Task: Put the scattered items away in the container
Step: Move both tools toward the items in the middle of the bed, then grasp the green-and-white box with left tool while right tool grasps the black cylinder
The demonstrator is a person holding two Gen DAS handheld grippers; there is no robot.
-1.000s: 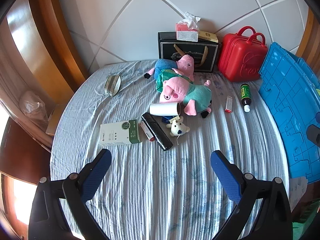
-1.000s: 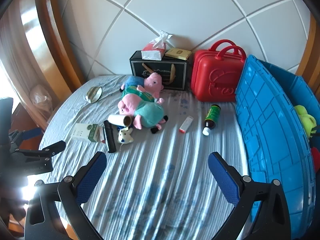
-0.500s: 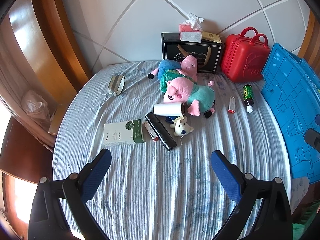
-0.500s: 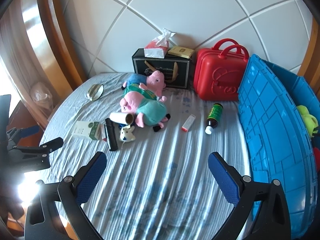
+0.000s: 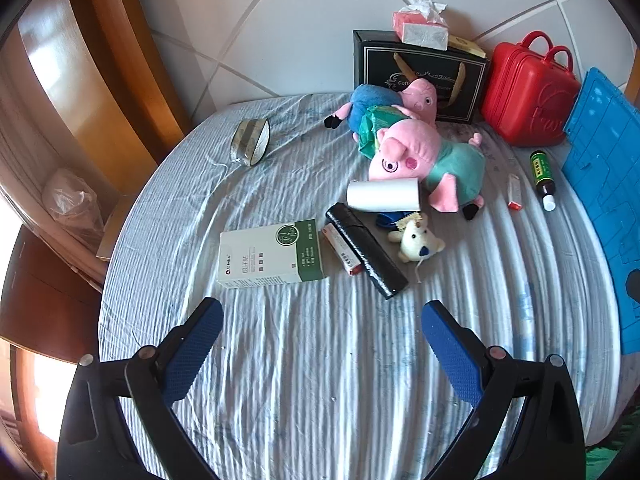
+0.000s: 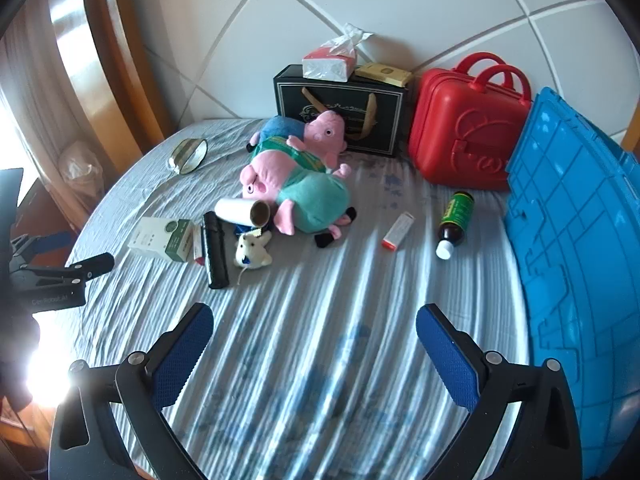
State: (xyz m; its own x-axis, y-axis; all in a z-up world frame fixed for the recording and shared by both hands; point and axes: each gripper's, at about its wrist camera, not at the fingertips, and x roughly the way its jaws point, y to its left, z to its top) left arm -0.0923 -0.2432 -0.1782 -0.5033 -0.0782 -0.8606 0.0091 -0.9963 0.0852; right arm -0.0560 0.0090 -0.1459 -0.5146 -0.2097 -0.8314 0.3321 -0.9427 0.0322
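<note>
hovering: left gripper (image 5: 322, 332), right gripper (image 6: 314, 330), spread wide.

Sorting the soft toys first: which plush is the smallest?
The little white plush dog, lying by the black tube; both pig plushes, teal-shirted and blue-shirted, are far bigger and pink.

White-and-green carton (image 5: 269, 254), lying flat, just ahead of the left gripper's left jaw; slim red-and-white box (image 5: 342, 250) and black cylinder (image 5: 366, 250) touching side by side, ahead between the jaws. White roll (image 5: 383, 195), small white plush (image 5: 418, 240) and two pig plushes (image 5: 428, 160) clustered farther ahead. Brown bottle (image 6: 456, 220) and small tube box (image 6: 397, 231) lying flat, well ahead of the right gripper's right jaw; blue container (image 6: 580, 248) alongside that jaw's outer side.
</note>
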